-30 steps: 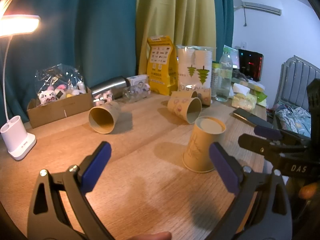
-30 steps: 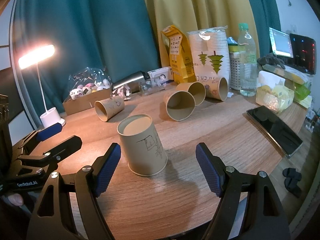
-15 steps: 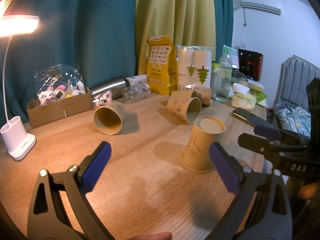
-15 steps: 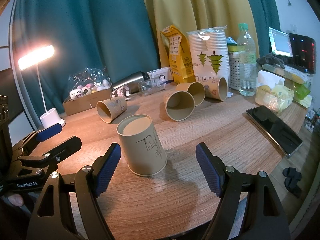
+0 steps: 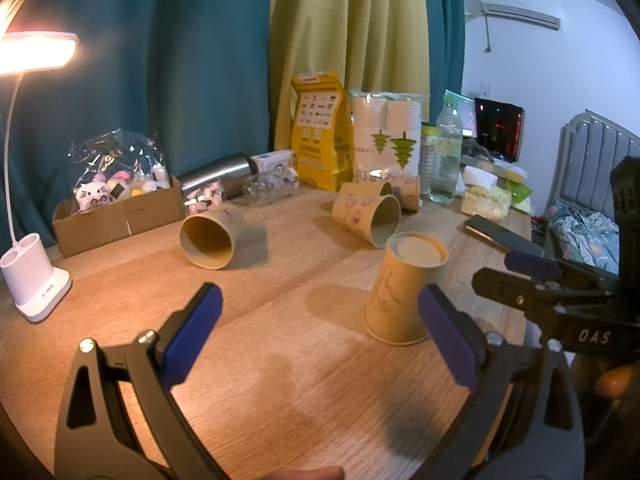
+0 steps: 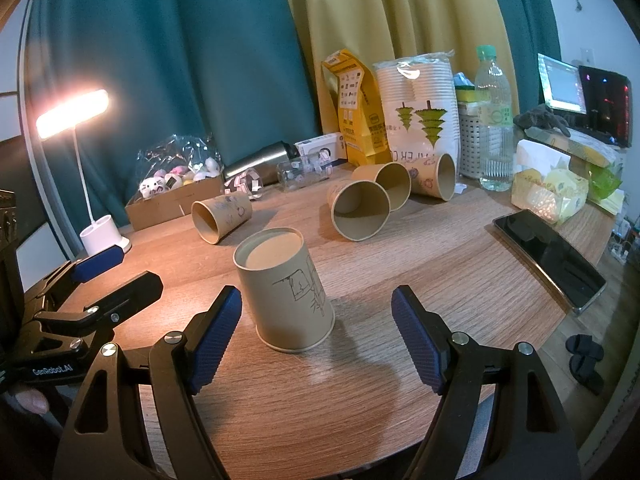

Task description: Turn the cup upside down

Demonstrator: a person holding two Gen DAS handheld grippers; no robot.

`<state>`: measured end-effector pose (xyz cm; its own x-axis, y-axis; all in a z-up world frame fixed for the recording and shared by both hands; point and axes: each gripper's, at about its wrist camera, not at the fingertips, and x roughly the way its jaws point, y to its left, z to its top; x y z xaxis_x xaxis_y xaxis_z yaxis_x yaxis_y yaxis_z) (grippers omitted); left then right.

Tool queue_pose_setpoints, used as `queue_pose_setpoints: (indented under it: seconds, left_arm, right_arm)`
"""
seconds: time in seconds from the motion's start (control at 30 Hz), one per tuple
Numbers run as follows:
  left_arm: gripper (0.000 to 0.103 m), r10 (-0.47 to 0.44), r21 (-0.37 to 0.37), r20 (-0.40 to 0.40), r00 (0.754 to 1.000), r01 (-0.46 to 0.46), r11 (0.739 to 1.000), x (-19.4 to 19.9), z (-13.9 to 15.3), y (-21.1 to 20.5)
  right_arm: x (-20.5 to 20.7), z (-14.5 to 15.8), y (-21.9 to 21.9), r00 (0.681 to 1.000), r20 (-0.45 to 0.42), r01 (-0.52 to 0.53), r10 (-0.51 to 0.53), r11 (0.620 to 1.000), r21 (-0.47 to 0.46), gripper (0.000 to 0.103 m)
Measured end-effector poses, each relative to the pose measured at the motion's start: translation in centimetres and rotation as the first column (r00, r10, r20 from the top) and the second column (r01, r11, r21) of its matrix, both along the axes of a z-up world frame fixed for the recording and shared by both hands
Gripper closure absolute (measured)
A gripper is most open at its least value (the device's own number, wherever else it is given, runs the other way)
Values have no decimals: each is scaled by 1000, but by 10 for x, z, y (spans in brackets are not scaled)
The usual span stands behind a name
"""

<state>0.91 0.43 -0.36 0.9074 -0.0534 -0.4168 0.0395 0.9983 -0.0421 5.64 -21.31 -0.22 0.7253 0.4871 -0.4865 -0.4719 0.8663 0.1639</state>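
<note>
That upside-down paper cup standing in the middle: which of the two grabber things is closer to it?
Right. The right gripper is open with the upside-down cup just ahead, nearly between its fingers. The left gripper is also open, but the cup sits off to its right.

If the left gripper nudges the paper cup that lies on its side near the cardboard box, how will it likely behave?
The lying cup will probably roll, since it rests on its round wall on the flat table. Being tapered, it would likely curve rather than go straight. It looks like thin paper and empty, so probably light and easily dented.
</note>
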Motion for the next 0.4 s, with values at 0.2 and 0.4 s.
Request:
queue_pose_setpoints:
  seconds: [0.2, 0.4]
  left_arm:
    - [4, -6, 0, 4, 1000, 6, 1000, 0, 0, -1]
    - [4, -2, 8, 24, 1000, 2, 1000, -4, 2, -1]
  right_arm:
    - [1, 0, 0, 1000, -1, 2, -2, 1000, 1, 23]
    - [3, -5, 7, 1000, -26, -16, 16, 1000, 12, 23]
